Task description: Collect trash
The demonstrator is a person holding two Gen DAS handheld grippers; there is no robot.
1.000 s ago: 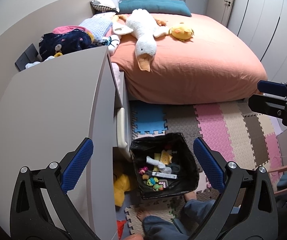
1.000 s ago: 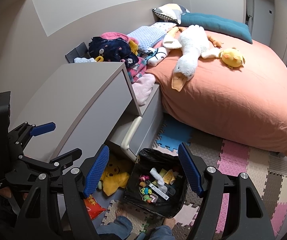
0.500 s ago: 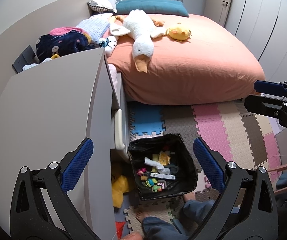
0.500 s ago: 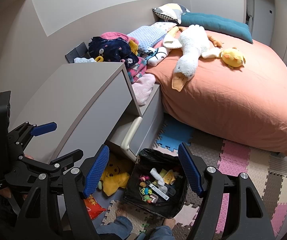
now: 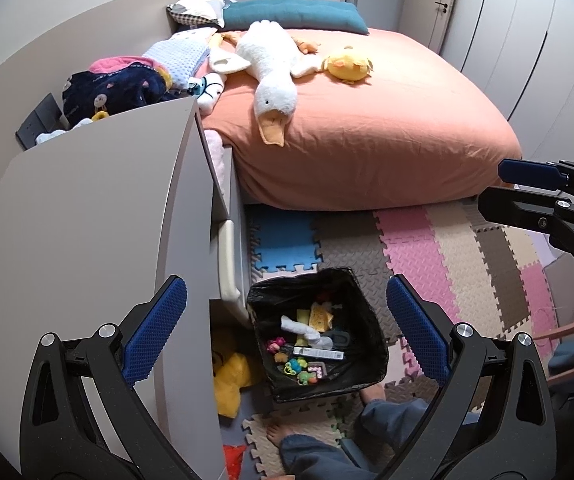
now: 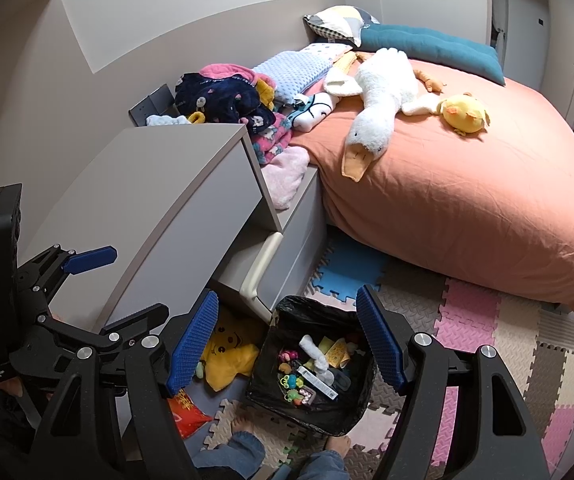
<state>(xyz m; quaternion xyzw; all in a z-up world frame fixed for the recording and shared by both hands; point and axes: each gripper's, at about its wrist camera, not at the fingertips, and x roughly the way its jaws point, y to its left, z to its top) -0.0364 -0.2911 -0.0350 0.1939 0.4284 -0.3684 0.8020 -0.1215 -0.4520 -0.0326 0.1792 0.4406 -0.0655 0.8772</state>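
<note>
1. Nothing has really moved since a second ago: both claws hang in the same spots over the floor, and the view from the left one has only tipped a hair.
2. Left claw (image 5: 287,332) is wide open with nothing between its blue pads; right claw (image 6: 287,344) is open too, also empty.
3. Right below them sits the trash bin (image 6: 271,364), lined with a black bag, on the foam floor mat (image 5: 415,248). It already holds small toys, a white crumpled bit and yellow scraps.
4. A person's bare feet (image 6: 243,426) and jeans cuffs are at 6 o'clock from the bin.
5. At 9 o'clock of the bin lies a yellow plush (image 6: 227,356), with a red wrapper (image 6: 185,410) nearer, beside the grey dresser (image 5: 87,220).
6. Further off at 12 o'clock is the bed (image 5: 367,128) with a white goose plush (image 5: 273,72).
</note>
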